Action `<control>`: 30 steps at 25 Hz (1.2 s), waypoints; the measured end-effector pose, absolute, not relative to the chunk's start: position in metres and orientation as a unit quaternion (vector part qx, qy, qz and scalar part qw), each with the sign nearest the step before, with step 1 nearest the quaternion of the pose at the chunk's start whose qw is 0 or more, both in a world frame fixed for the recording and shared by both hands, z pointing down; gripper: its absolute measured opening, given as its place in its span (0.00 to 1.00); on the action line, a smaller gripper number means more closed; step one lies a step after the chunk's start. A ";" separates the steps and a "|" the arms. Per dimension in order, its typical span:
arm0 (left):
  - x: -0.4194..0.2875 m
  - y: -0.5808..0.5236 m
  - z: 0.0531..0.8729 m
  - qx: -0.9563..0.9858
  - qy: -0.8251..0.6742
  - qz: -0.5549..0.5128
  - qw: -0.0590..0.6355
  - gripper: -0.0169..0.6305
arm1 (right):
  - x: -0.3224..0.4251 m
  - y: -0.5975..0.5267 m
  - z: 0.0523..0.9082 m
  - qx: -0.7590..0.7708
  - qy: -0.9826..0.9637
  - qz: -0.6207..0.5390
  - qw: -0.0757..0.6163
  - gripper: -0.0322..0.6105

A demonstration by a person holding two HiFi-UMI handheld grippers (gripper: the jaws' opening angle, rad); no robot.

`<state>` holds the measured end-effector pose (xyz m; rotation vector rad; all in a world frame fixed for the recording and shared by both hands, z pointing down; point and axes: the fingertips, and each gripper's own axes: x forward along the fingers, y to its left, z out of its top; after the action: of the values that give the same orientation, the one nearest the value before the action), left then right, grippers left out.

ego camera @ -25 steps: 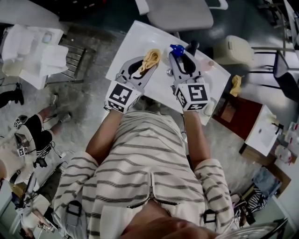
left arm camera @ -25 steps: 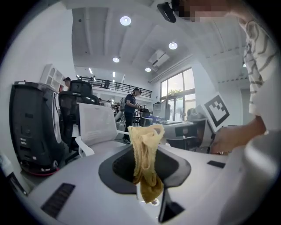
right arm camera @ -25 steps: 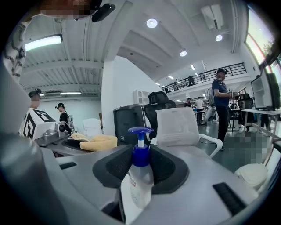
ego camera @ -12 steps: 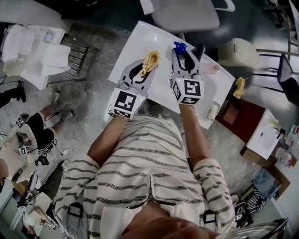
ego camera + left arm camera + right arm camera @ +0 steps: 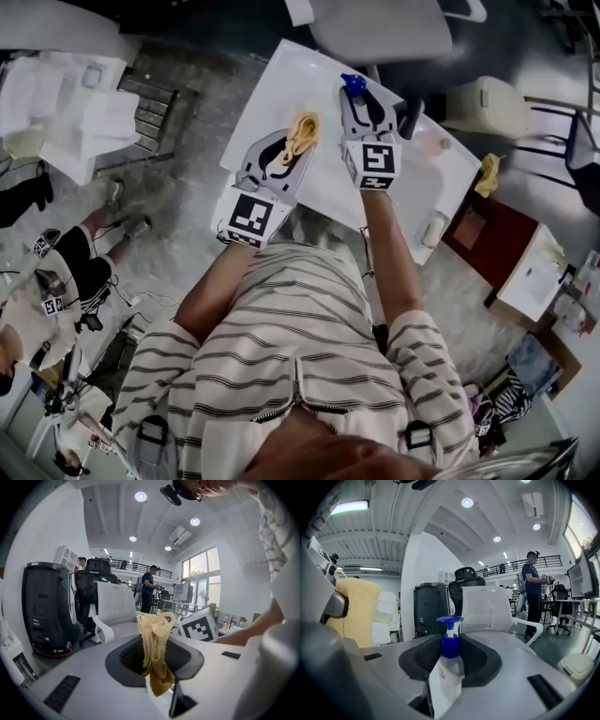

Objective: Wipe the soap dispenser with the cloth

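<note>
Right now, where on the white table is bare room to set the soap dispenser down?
The table's far left part, beyond the cloth, is bare, and so is the strip between the left tongs and the right tongs. The right end is crowded: a dark object, a pale bottle, a white item.

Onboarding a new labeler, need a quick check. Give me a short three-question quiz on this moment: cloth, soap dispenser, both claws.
1. True or false: the cloth in the left claw touches the soap dispenser.
2. Multiple choice: the dispenser's pump head is A) red B) blue C) green.
3. Fill in: the dispenser is gripped by the ____ claw.

Key: 1 false, they are apart; 2 B; 3 right claw.
</note>
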<state>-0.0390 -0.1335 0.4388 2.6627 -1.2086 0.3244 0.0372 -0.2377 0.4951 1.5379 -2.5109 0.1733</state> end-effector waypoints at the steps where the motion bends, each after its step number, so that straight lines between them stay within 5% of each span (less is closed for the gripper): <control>1: -0.039 -0.133 0.441 0.901 -0.406 0.113 0.101 0.17 | 0.034 -0.241 0.500 0.513 -0.850 0.060 0.098 0.24; 30: -0.037 -0.145 0.490 0.909 -0.365 0.139 0.144 0.17 | 0.008 -0.293 0.578 0.431 -0.889 0.033 0.153 0.27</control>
<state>-0.0367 -0.1453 0.4903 2.6212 -1.0524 0.4015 0.0084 -0.2932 0.5778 1.2376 -2.5491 0.0952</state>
